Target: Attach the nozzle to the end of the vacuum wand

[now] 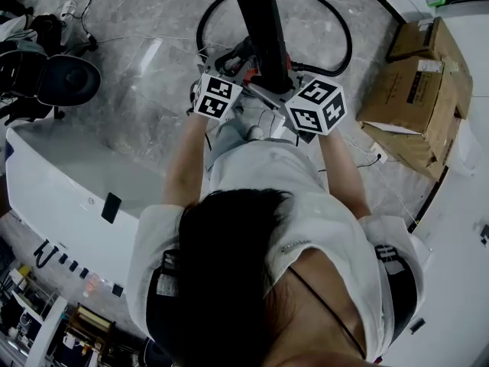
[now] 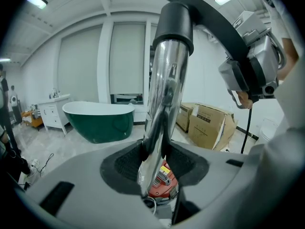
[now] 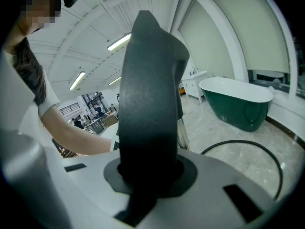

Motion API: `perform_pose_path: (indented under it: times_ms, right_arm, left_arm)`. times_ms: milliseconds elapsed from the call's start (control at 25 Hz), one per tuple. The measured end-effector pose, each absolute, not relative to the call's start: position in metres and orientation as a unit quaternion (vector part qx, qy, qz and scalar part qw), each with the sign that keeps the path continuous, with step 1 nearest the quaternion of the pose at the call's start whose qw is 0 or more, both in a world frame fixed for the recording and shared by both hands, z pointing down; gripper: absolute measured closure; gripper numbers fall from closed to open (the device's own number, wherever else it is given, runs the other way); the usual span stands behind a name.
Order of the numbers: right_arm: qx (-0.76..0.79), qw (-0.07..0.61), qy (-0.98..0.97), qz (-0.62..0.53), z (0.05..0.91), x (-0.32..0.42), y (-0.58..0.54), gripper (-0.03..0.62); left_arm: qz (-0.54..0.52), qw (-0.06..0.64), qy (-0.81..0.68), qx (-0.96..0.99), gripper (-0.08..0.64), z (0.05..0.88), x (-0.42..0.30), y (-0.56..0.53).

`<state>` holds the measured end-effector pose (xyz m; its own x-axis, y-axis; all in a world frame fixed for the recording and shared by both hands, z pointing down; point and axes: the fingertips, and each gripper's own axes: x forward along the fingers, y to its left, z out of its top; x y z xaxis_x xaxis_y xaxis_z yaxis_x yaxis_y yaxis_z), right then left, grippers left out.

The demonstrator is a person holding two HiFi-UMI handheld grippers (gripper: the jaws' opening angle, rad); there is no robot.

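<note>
Left jaws clamp the chrome wand (image 2: 164, 89) low on its tube, deep in the left gripper (image 2: 155, 163). Right gripper (image 3: 150, 173) is closed tight on the black nozzle (image 3: 150, 99). The nozzle's collar (image 2: 174, 25) sits over the wand's top end; seating depth unclear. To finish well: keep the nozzle in line with the wand, push straight along it and twist slightly, with the left hand bracing.

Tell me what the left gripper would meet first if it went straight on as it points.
The chrome wand, clamped in the jaws of the left gripper. Just past it, the red vacuum body shows low in the gap and is probably next; depth is unclear.
</note>
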<state>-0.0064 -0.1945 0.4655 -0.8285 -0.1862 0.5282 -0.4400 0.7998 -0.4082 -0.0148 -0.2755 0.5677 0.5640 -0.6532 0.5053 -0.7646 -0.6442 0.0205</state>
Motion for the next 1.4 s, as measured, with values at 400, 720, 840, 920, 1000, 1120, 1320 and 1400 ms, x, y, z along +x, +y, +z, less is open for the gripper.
perform_pose_path:
  times_ms: [400,720,840,920,1000,1120,1320,1400]
  right_arm:
    - [0.205,0.222,-0.916,0.262,0.465,-0.002,-0.199,0.538]
    - [0.227,0.218,-0.911,0.266,0.465,0.002,-0.204,0.5]
    - [0.225,0.211,-0.913,0.269,0.463,0.004,-0.206,0.457]
    - [0.218,0.205,-0.916,0.266,0.461,0.003,-0.206,0.395]
    - [0.214,0.2,-0.921,0.258,0.459,0.001,-0.205,0.329]
    - [0.217,0.196,-0.925,0.242,0.458,0.001,-0.206,0.307]
    - [0.233,0.183,-0.927,0.229,0.455,0.006,-0.21,0.262]
    - [0.241,0.176,-0.926,0.23,0.453,0.011,-0.213,0.258]
  left_arm:
    - [0.223,0.116,-0.404,0.879,0.402,0.568,-0.01,-0.279]
    - [0.223,0.116,-0.4,0.882,0.402,0.567,-0.008,-0.279]
    - [0.226,0.115,-0.399,0.881,0.402,0.568,-0.008,-0.279]
    - [0.227,0.117,-0.398,0.881,0.402,0.568,-0.008,-0.278]
    - [0.226,0.118,-0.398,0.881,0.402,0.567,-0.008,-0.278]
    - [0.225,0.118,-0.4,0.881,0.402,0.567,-0.007,-0.278]
    - [0.226,0.117,-0.399,0.881,0.402,0.568,-0.006,-0.279]
    - [0.226,0.119,-0.398,0.881,0.402,0.568,-0.006,-0.279]
